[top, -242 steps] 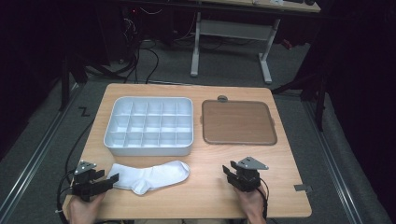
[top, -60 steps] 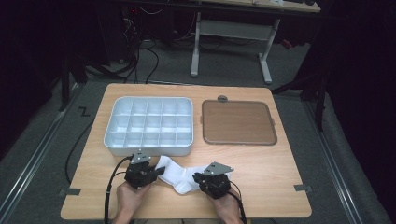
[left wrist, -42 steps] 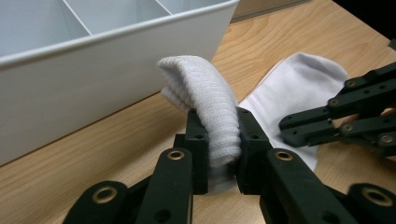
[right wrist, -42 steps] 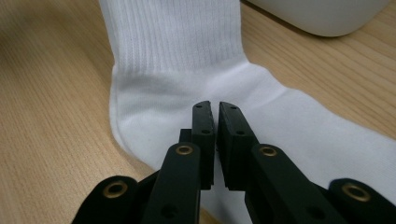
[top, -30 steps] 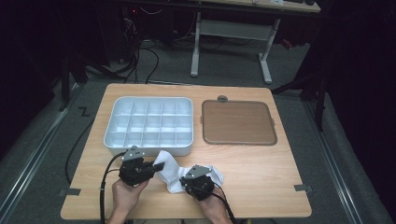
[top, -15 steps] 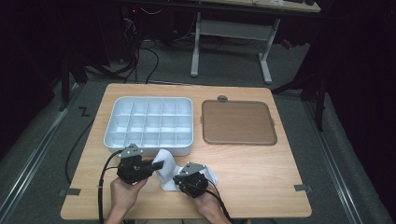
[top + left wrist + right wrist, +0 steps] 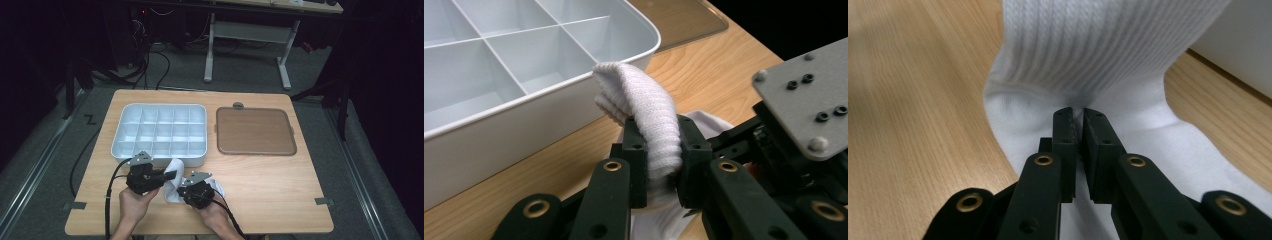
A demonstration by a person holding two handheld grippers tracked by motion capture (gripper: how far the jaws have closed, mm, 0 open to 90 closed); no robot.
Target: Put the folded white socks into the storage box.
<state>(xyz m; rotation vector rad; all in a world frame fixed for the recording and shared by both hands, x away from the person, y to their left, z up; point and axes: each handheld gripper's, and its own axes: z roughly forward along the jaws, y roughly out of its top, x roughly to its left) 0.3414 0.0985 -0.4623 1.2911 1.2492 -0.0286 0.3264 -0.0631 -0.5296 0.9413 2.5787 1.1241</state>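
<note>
A white ribbed sock (image 7: 172, 186) lies bunched on the wooden table (image 7: 260, 185) just in front of the tray. My left gripper (image 7: 171, 175) is shut on a folded hump of its ribbed part (image 7: 651, 107), which arches up between the jaws (image 7: 659, 137). My right gripper (image 7: 184, 192) sits close beside it on the right. Its jaws are shut on a thin fold of the sock's smooth fabric (image 7: 1013, 107), with the ribbed part rising just beyond the gripper tips (image 7: 1079, 119). In the left gripper view the right gripper's grey plate (image 7: 809, 95) is close at the right.
A white compartment tray (image 7: 159, 131) stands just behind the grippers, its near wall (image 7: 509, 125) close to the sock. A brown flat lid or mat (image 7: 254, 131) lies to its right. Bare table stretches to the right of the hands. Cables trail off the near edge.
The sock, once flat between grippers far apart, is now gathered. Over the last second my right gripper slid left toward the left one, bunching the sock further; the left gripper stayed put.
</note>
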